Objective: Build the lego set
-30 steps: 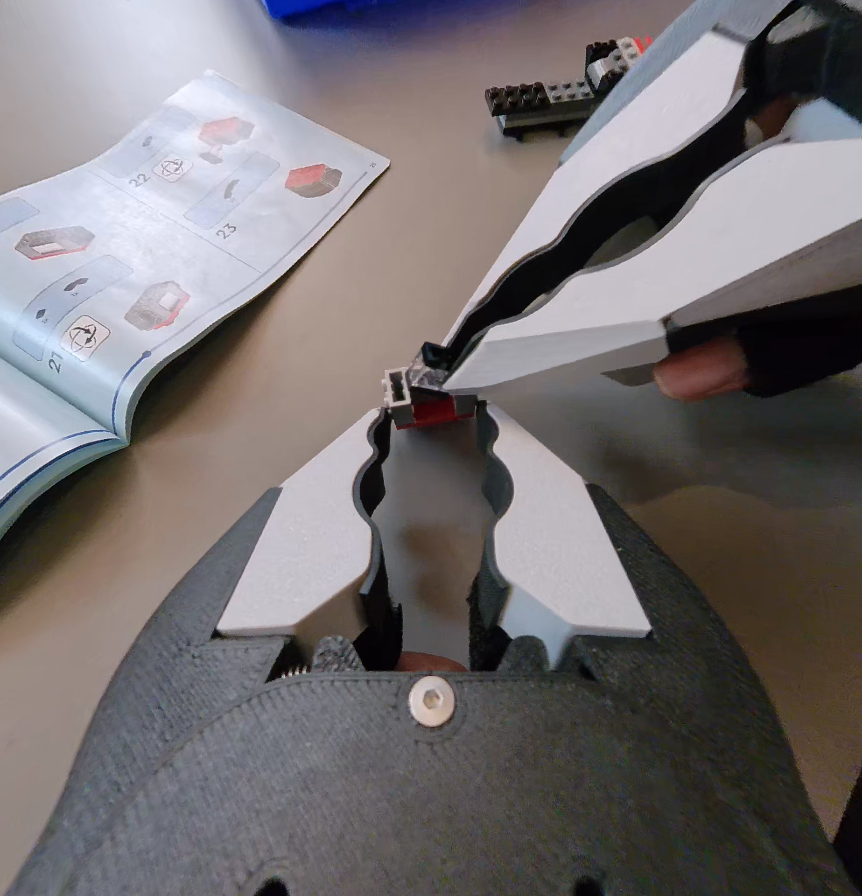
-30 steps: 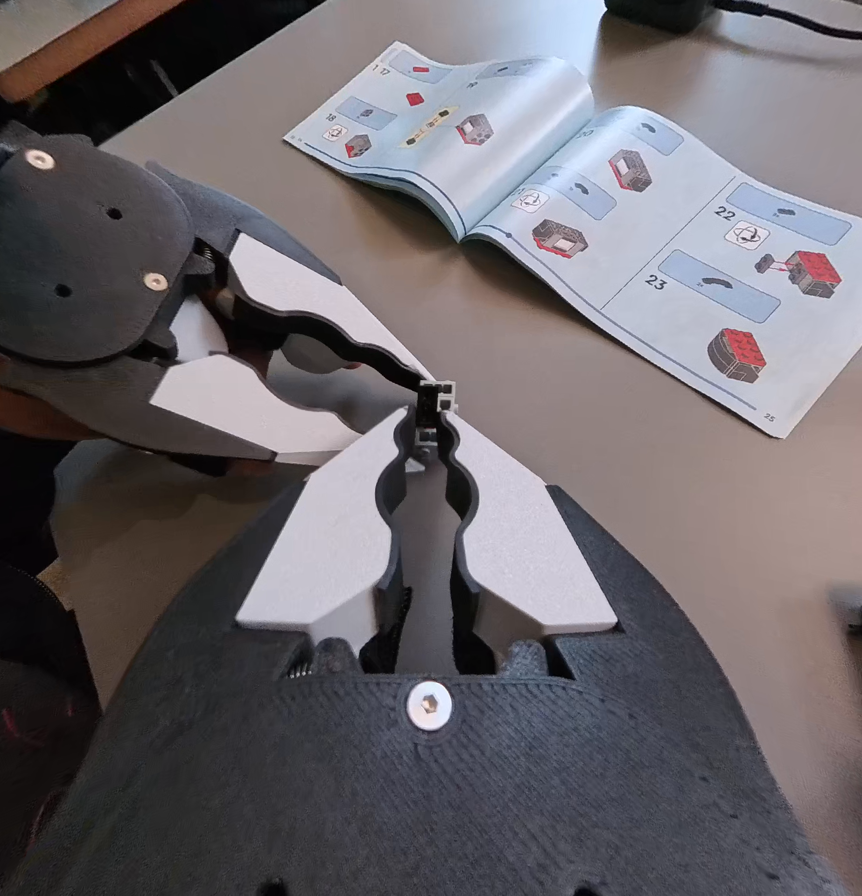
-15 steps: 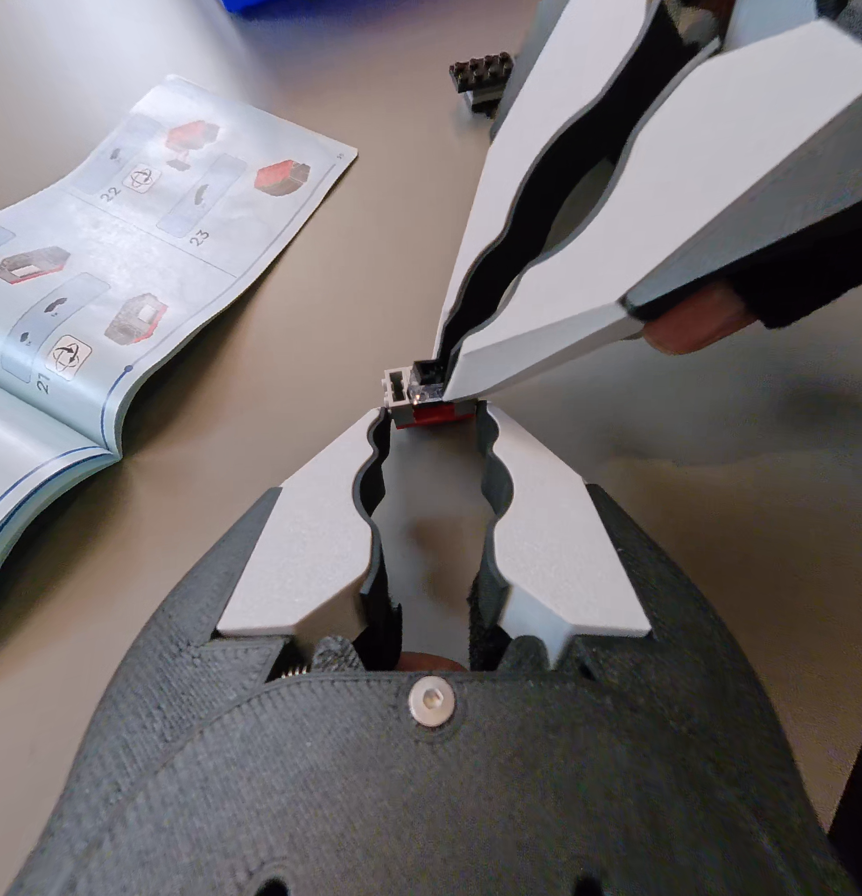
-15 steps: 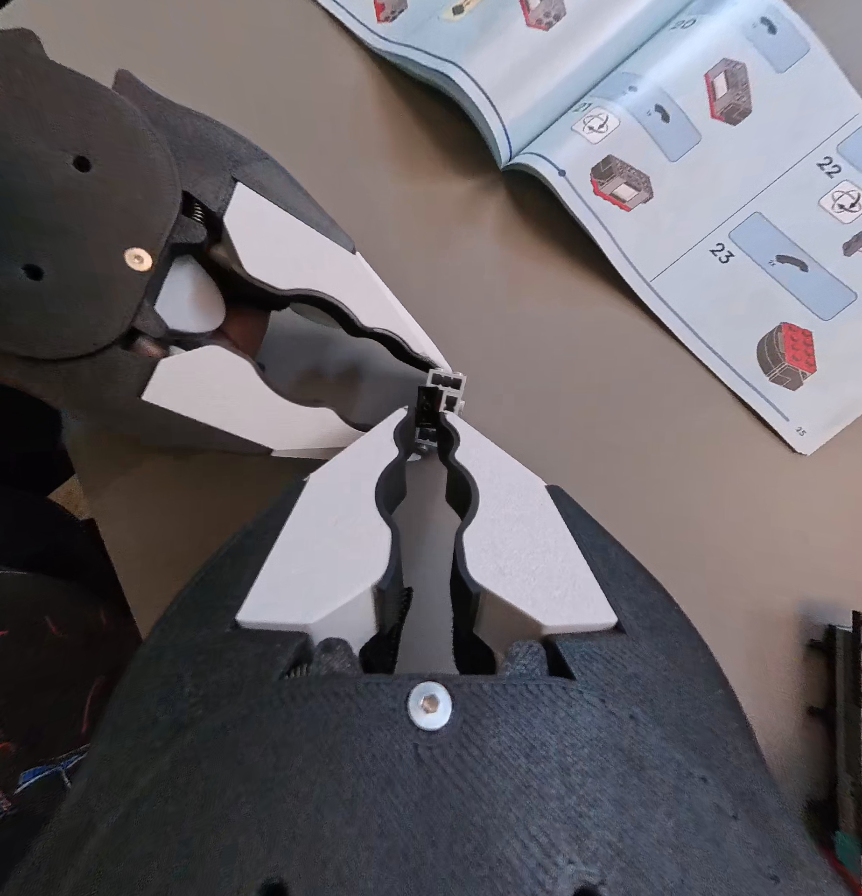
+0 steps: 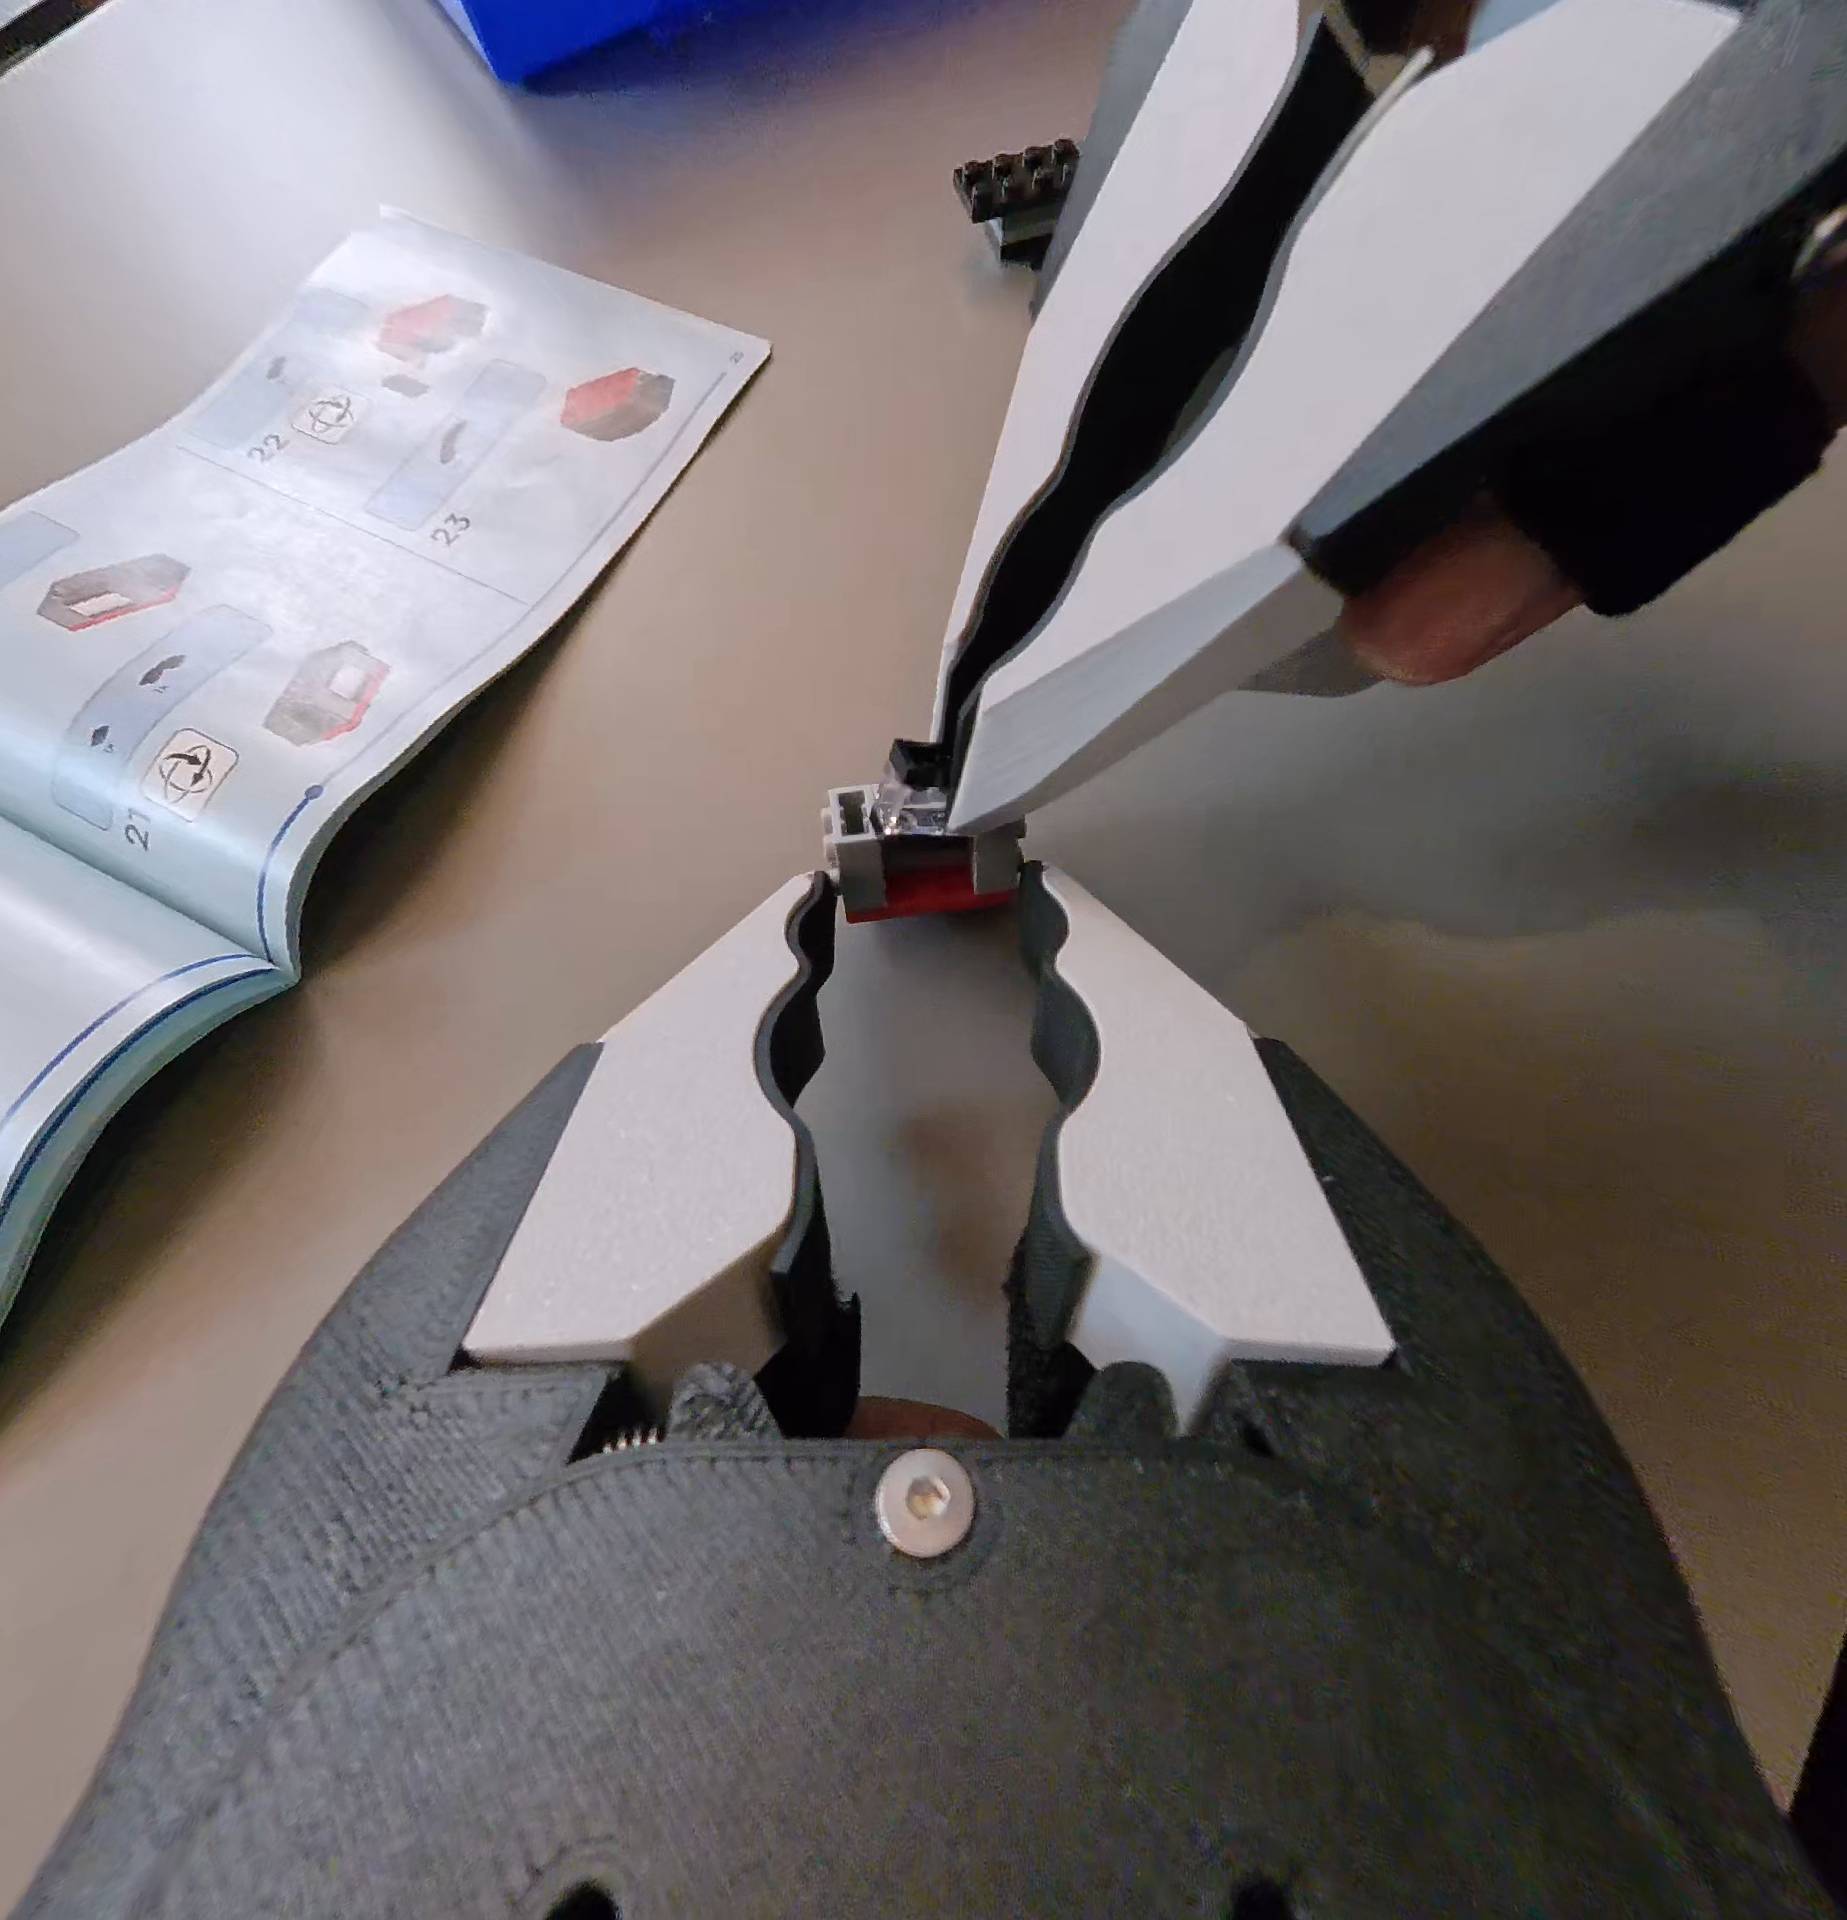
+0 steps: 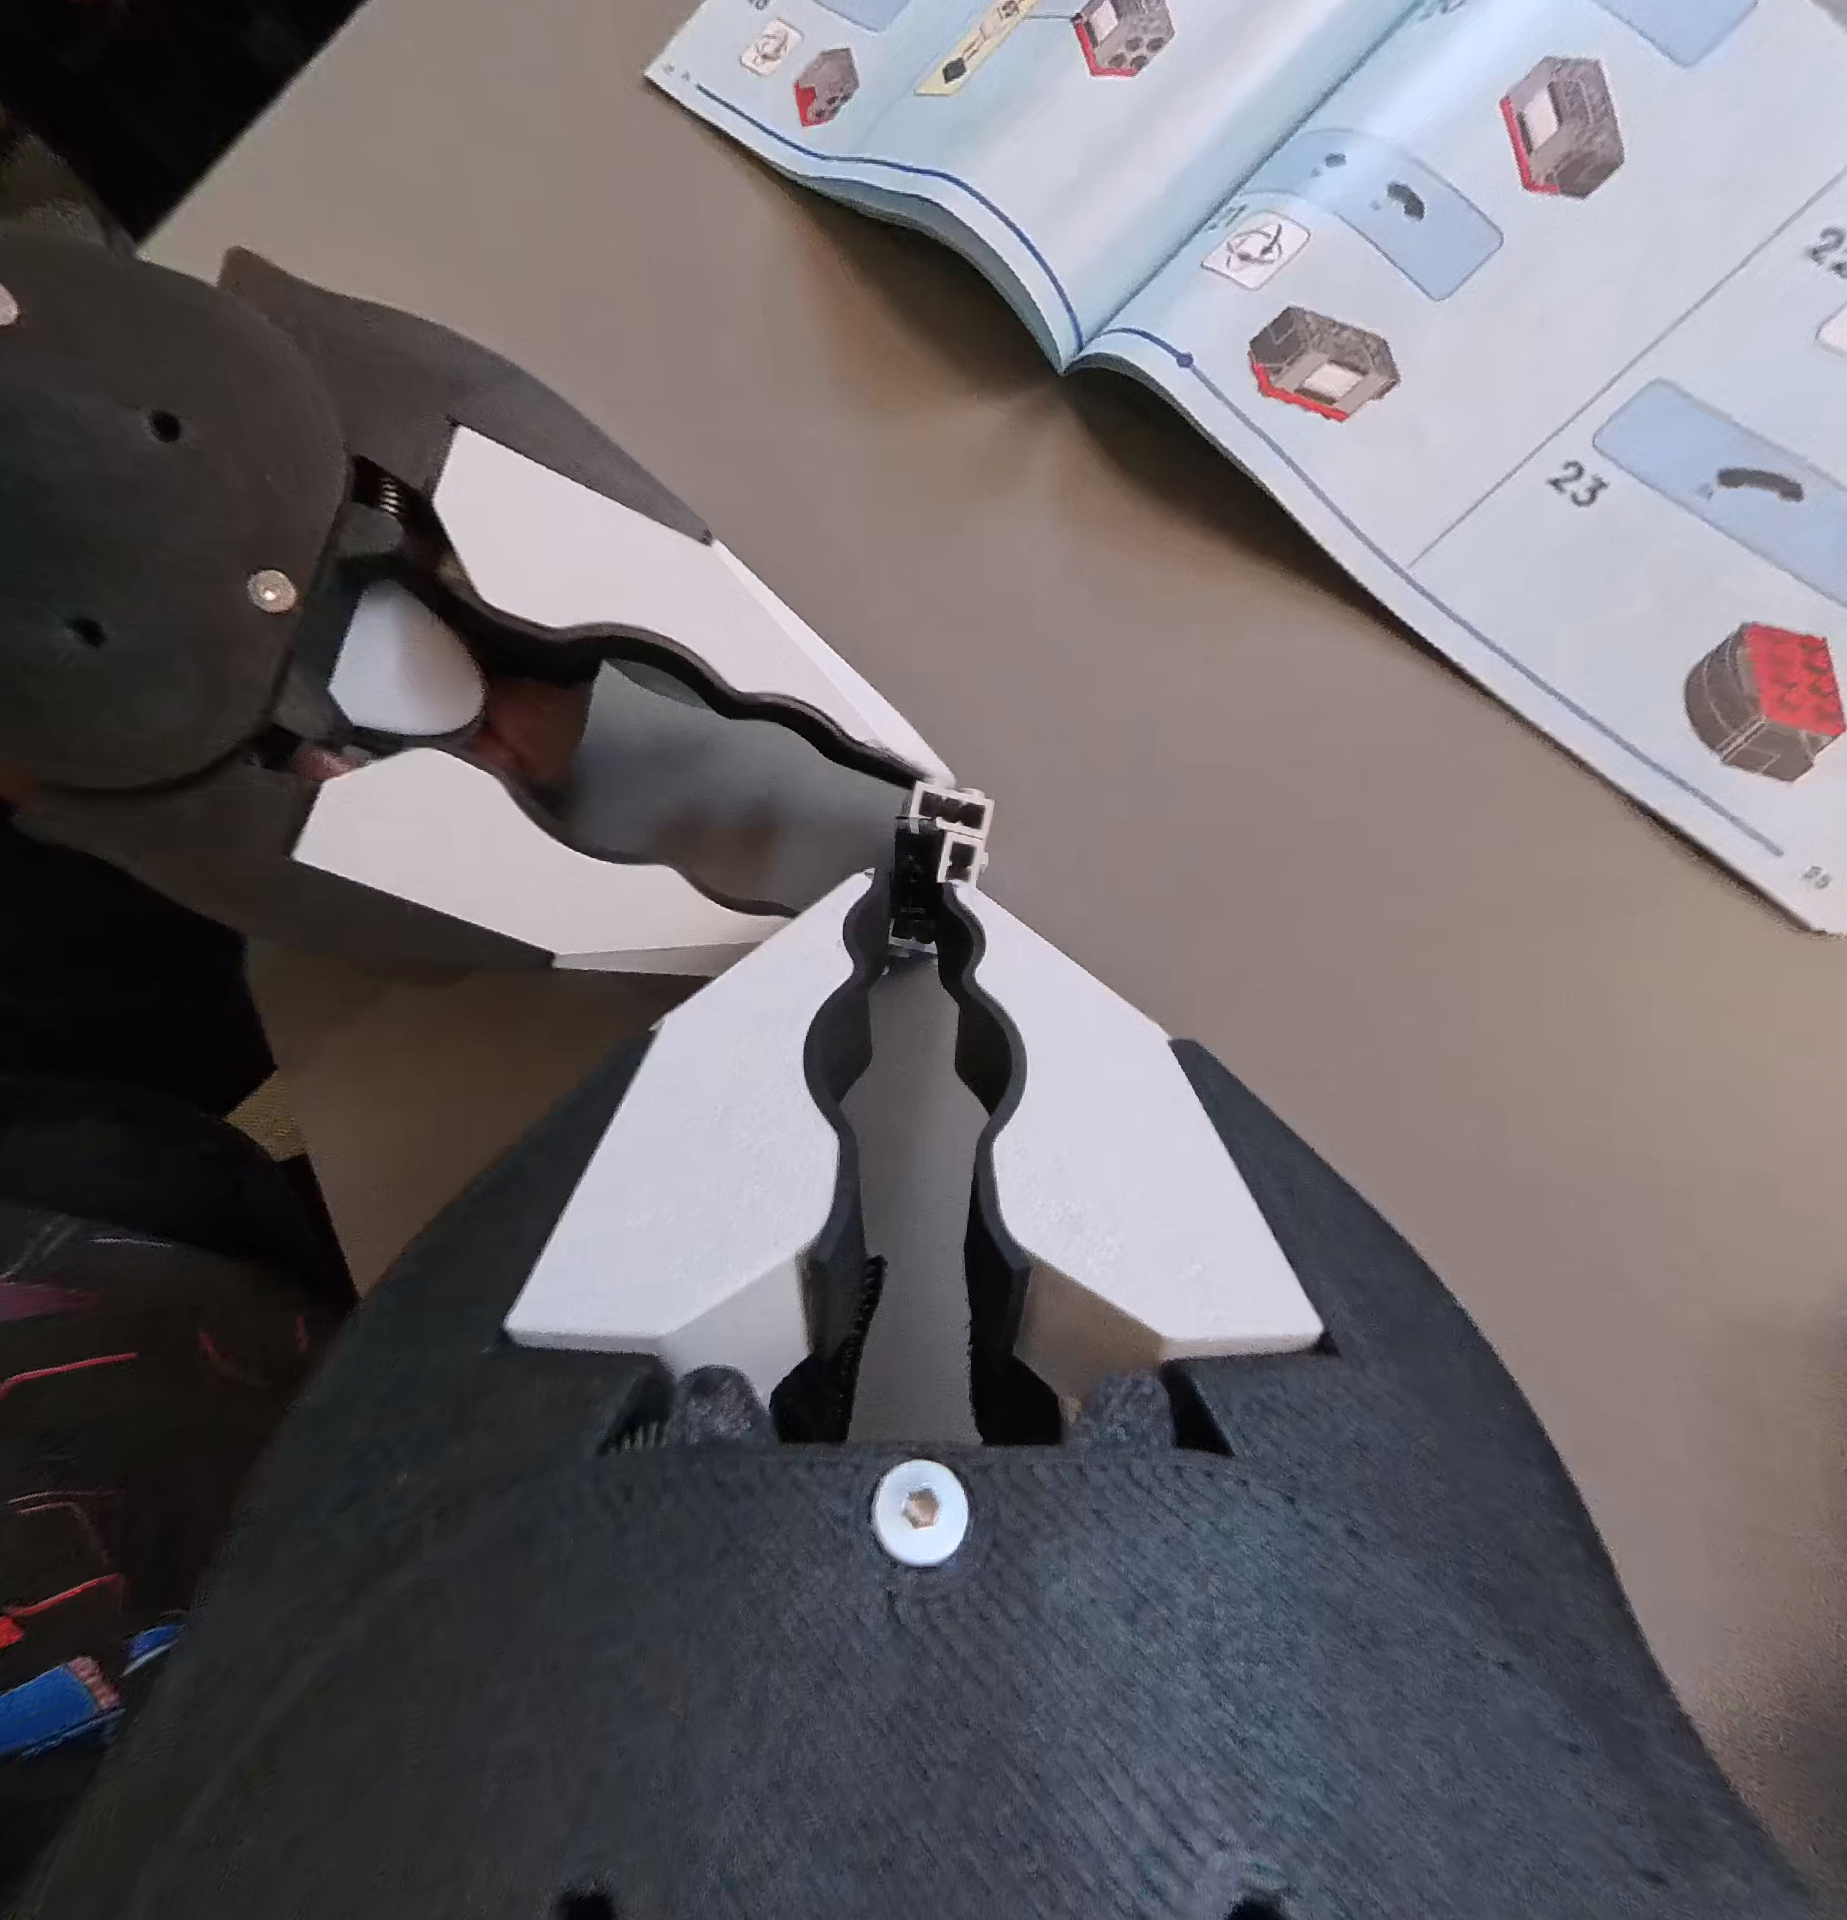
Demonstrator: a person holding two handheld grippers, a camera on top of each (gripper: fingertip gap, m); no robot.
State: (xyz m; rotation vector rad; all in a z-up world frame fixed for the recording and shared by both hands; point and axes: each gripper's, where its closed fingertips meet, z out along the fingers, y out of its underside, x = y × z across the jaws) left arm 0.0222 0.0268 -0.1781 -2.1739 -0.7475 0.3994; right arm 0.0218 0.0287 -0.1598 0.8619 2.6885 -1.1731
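Note:
My left gripper (image 5: 924,894) is shut on a small grey and red lego block (image 5: 919,857), held above the table. My right gripper (image 5: 950,779) comes in from the upper right, shut on a small black piece (image 5: 914,758) that sits against the top of the block. In the right wrist view my right gripper (image 6: 924,904) grips the black piece (image 6: 917,868) between its tips, with the grey block (image 6: 955,816) just beyond. The left gripper (image 6: 898,800) reaches in from the left there.
An open instruction booklet (image 5: 275,582) lies on the grey-brown table, left of the grippers; it also shows in the right wrist view (image 6: 1470,343). A black and grey lego assembly (image 5: 1023,192) lies behind the right gripper. A blue box edge (image 5: 607,31) is at the far top. Only a small space, under 4 cm, lies between the two pairs of fingers.
The right gripper has tilted steeper over the block while holding the black piece against it. Both views have shifted slightly relative to the booklet. Both grippers stay shut.

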